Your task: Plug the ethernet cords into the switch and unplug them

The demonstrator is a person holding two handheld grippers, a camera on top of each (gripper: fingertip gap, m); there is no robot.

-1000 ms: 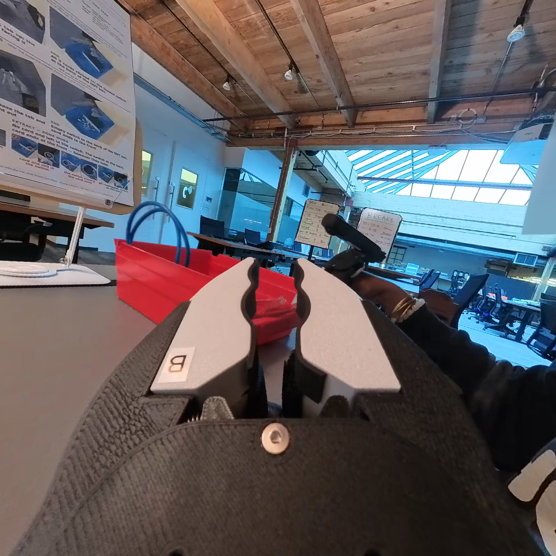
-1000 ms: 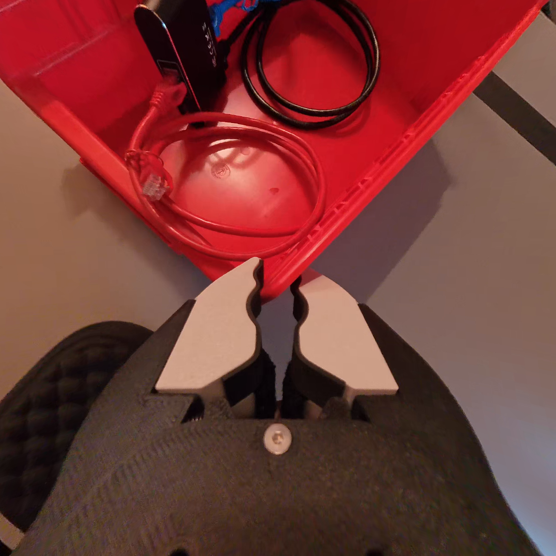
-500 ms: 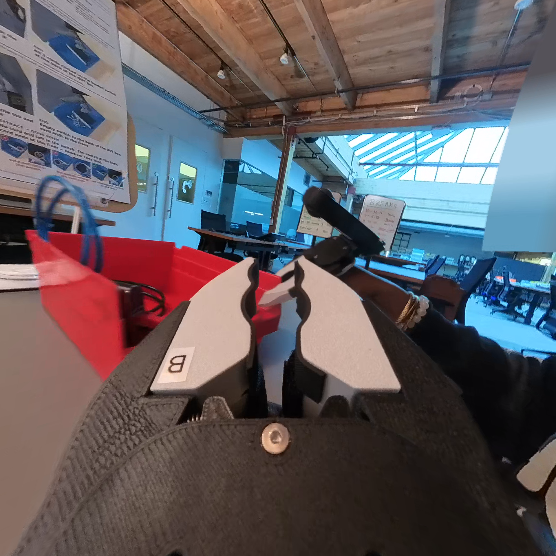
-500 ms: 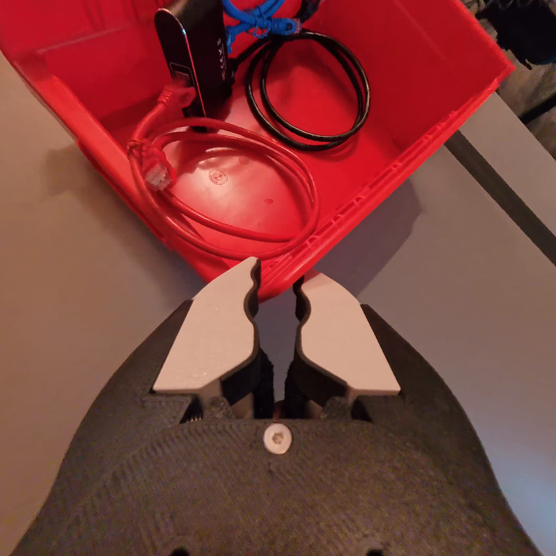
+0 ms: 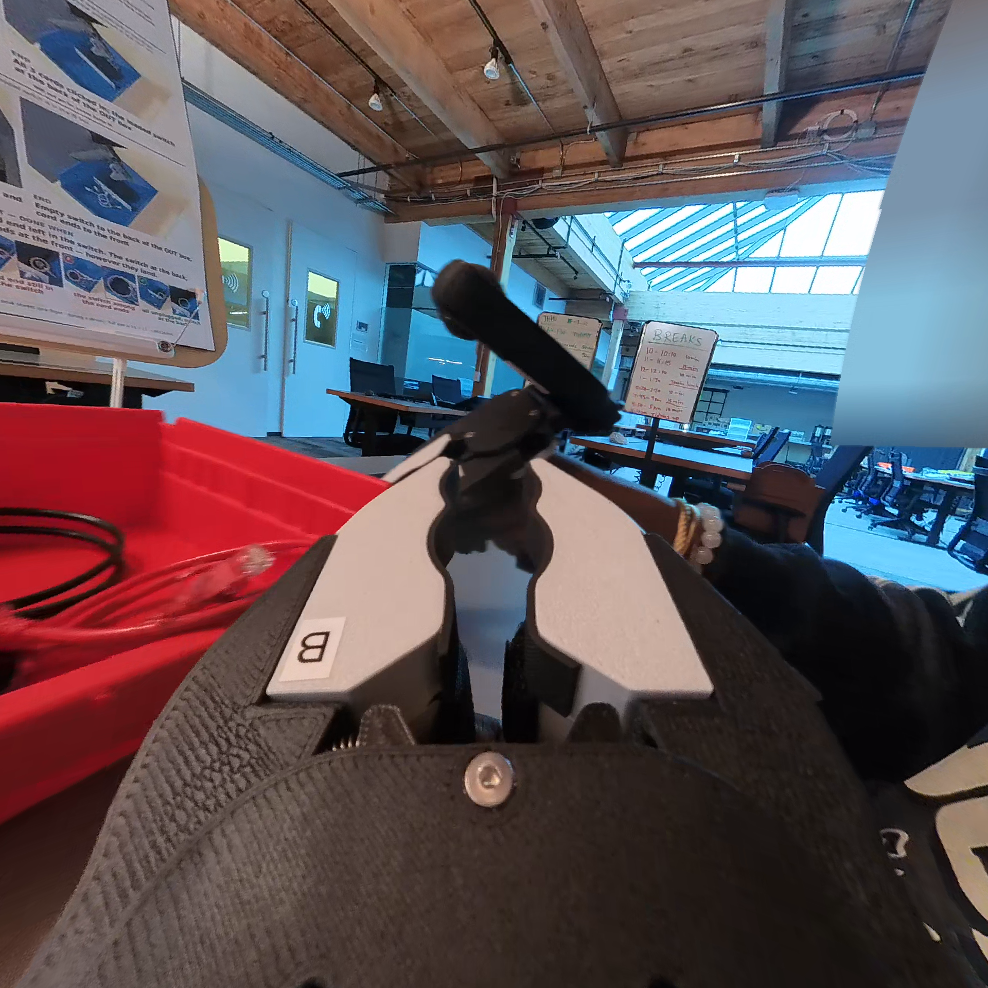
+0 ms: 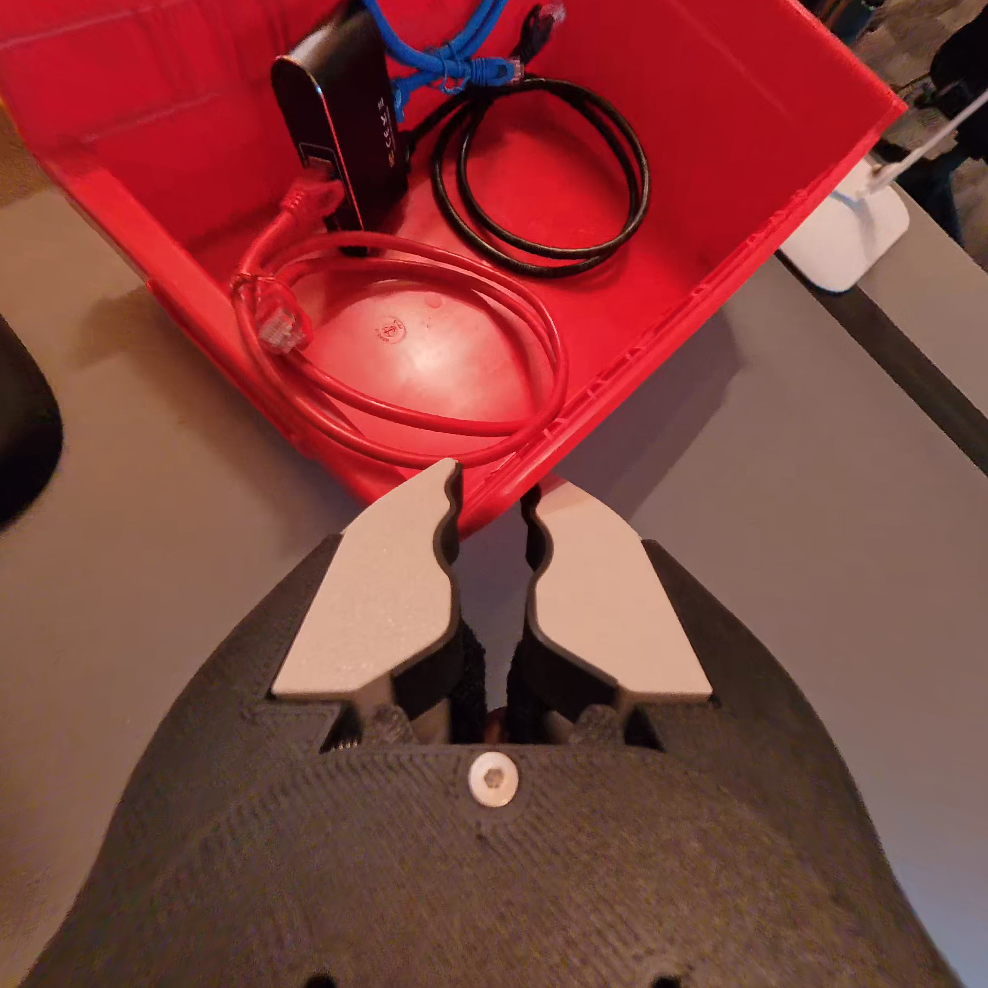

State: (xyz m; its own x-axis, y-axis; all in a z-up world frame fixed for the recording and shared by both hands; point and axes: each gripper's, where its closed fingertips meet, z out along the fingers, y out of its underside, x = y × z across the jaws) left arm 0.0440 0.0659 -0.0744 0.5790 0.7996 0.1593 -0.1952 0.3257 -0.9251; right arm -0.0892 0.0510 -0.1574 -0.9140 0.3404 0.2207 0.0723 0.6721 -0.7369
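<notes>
Clearly the right gripper (image 6: 489, 494) is nearer — fingers narrowly parted, empty, over the red bin's (image 6: 631, 369) near corner. At eleven o'clock lies the red ethernet cord's (image 6: 427, 422) clear plug (image 6: 278, 326), long axis toward twelve; beyond stands the black switch (image 6: 347, 128). Left gripper (image 5: 489, 500) hangs narrowly parted, empty.

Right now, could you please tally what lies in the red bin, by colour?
Red cord: 1
Black cord: 1
Blue cord: 1
Black switch: 1
Total: 4

Both grippers (image 5: 489, 513) (image 6: 489, 497) have grey fingers (image 5: 385, 599) on textured black bodies, each with a silver screw (image 5: 489, 783). The left's sticker (image 5: 313, 648) sits at 9 o'clock. Black sleeve (image 5: 834, 641), beaded bracelets (image 5: 695, 534).
</notes>
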